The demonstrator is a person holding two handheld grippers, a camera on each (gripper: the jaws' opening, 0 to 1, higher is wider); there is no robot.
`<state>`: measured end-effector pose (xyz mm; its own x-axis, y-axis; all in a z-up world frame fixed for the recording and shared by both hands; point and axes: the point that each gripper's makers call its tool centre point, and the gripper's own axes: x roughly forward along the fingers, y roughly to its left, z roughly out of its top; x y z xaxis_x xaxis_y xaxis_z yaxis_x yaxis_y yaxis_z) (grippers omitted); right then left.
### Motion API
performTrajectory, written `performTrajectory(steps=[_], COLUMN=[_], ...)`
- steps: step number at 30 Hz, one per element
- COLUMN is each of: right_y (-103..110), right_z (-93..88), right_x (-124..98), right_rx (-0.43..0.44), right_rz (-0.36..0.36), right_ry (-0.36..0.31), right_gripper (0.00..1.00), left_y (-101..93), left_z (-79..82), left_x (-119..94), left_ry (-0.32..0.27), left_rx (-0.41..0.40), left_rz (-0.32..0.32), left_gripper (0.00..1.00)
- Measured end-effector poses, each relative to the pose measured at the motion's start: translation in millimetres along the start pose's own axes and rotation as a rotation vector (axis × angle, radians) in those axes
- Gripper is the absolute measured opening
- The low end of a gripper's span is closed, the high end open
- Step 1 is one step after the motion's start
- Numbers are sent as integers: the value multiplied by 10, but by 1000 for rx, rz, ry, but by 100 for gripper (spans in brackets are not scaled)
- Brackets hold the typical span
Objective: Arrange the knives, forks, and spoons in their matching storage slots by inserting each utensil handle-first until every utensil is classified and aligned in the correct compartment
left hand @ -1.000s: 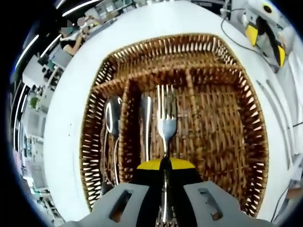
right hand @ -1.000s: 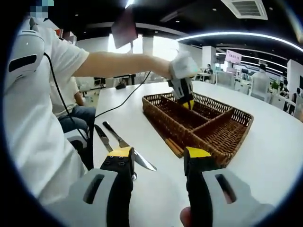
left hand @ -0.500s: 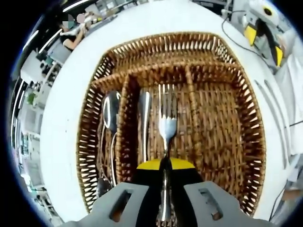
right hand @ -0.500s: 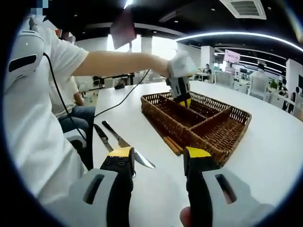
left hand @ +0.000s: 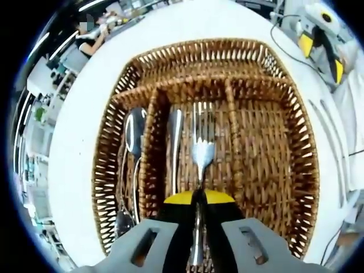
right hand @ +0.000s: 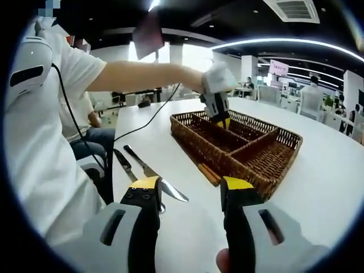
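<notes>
Fork (left hand: 201, 149) clamped by handle in left tongs (left hand: 197, 227), over wicker tray (left hand: 307, 170) middle slot | spoons (left hand: 133, 136) in side slot | right tongs (right hand: 190, 196) apart, empty | knives (right hand: 145, 170) on table (right hand: 324, 187)

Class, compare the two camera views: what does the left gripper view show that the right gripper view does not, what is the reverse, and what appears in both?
Left gripper view alone: the left tool shut on a fork over the middle slot, beside another utensil, with spoons in the neighbouring slot.

Right gripper view alone: the open right tool, two knives lying on the table, and the person's sleeve.

Both: the wicker tray on the white table.
</notes>
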<state>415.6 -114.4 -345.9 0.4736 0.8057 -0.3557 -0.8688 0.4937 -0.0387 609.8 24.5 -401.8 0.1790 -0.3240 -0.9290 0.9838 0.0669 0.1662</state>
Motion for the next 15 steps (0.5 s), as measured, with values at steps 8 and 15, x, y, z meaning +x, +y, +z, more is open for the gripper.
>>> performTrajectory(steps=[8,15], right_y=[12,16], right_z=[16,49], right_x=[-22,-28], right_rx=[-3,-10], right_rz=[-4,-6], right_ry=[-1,-4], right_gripper=[43,44], left_y=[16,42], left_z=[-11,-18], left_x=[-10,-84], left_ry=[-13,-31], left_rx=[-21,-33], left_rz=[26,55], left_gripper=[6,8])
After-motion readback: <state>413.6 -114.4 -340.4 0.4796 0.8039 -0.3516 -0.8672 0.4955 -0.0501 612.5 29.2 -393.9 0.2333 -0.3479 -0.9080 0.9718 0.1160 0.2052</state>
